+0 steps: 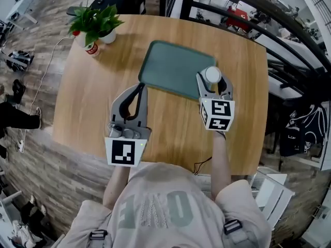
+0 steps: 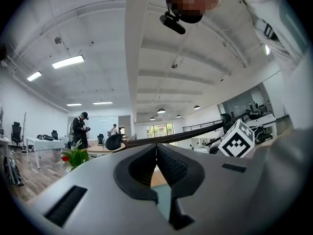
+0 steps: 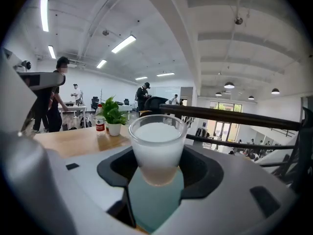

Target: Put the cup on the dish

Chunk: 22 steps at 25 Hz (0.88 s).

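Note:
A frosted white cup (image 1: 212, 74) stands upright between the jaws of my right gripper (image 1: 213, 82), which is shut on it over the right end of the dark green dish (image 1: 170, 66). In the right gripper view the cup (image 3: 156, 148) fills the middle, with the teal dish (image 3: 149, 204) showing just beneath its base; I cannot tell whether it touches. My left gripper (image 1: 140, 88) lies on the wooden table at the dish's left front corner, shut and holding nothing. In the left gripper view its fingertips (image 2: 156, 149) meet.
A potted plant (image 1: 98, 20) and a small bottle (image 1: 92, 48) stand at the table's far left corner. Railings and desks lie beyond the table's far and right edges. People stand in the room behind the plant (image 3: 113, 115).

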Motion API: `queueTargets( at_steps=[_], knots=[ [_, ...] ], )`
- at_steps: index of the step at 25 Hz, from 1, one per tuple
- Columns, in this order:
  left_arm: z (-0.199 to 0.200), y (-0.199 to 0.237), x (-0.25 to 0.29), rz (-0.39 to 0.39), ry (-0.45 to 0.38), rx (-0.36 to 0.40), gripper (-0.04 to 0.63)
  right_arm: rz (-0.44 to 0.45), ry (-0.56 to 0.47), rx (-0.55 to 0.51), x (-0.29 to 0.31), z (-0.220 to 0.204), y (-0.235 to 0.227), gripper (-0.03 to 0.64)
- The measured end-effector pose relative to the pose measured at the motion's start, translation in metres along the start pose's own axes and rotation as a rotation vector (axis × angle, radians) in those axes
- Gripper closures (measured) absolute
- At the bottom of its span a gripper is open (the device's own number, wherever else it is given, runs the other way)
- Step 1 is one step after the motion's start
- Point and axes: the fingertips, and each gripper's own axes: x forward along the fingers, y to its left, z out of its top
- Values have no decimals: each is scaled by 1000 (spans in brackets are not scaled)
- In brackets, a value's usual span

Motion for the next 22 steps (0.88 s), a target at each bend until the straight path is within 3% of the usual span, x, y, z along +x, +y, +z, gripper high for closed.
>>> queueTargets(
  at_steps=[5, 10, 22],
  knots=[
    [-17, 6, 18, 3, 45, -16, 586, 0, 71, 90, 49, -43, -14, 356],
    [-38, 19, 39, 7, 88, 0, 586, -91, 130, 200, 100, -74, -40, 356],
    [-77, 38, 64, 29, 164, -9, 586, -99, 219, 204, 150, -113, -46, 356]
  ],
)
